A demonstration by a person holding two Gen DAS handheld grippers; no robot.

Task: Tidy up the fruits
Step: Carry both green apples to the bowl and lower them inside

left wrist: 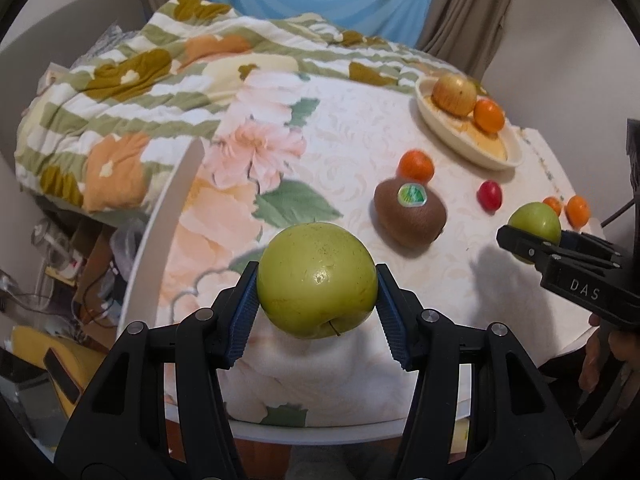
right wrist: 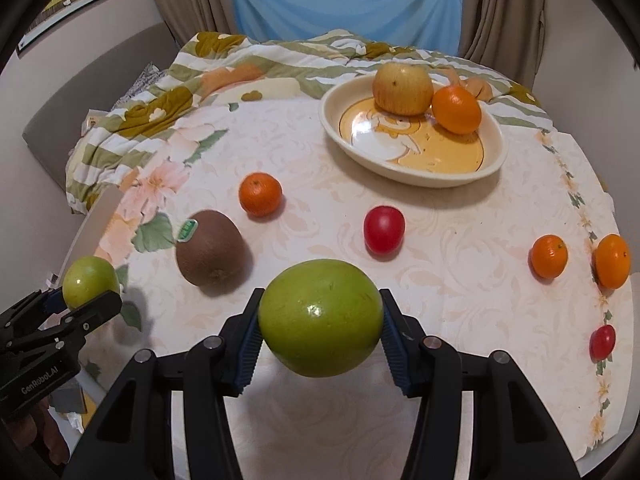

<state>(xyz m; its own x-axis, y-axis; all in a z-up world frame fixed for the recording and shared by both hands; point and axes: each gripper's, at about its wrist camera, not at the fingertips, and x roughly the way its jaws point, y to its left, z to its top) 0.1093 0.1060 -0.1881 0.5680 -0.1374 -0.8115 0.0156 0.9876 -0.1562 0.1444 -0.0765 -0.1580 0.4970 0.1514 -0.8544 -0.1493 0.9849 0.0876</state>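
My left gripper (left wrist: pixel 317 280) is shut on a yellow-green apple (left wrist: pixel 316 276) above the table's near left edge; it shows in the right wrist view (right wrist: pixel 91 283) too. My right gripper (right wrist: pixel 321 320) is shut on a green apple (right wrist: pixel 320 316), also seen in the left wrist view (left wrist: pixel 534 222). A cream bowl (right wrist: pixel 412 172) at the back right holds a yellow apple (right wrist: pixel 402 88) and an orange (right wrist: pixel 456 110). On the cloth lie a kiwi (right wrist: pixel 210 252), a mandarin (right wrist: pixel 260 194), a red tomato (right wrist: pixel 383 229), two oranges (right wrist: pixel 549 256) (right wrist: pixel 612 260) and a small tomato (right wrist: pixel 602 342).
The round table (right wrist: pixel 460 420) has a floral cloth. A striped floral quilt (left wrist: pixel 120 92) is heaped behind the table at left. Blue fabric and curtains (right wrist: pixel 344 0) hang at the back. Clutter and cables (left wrist: pixel 52 264) lie on the floor at left.
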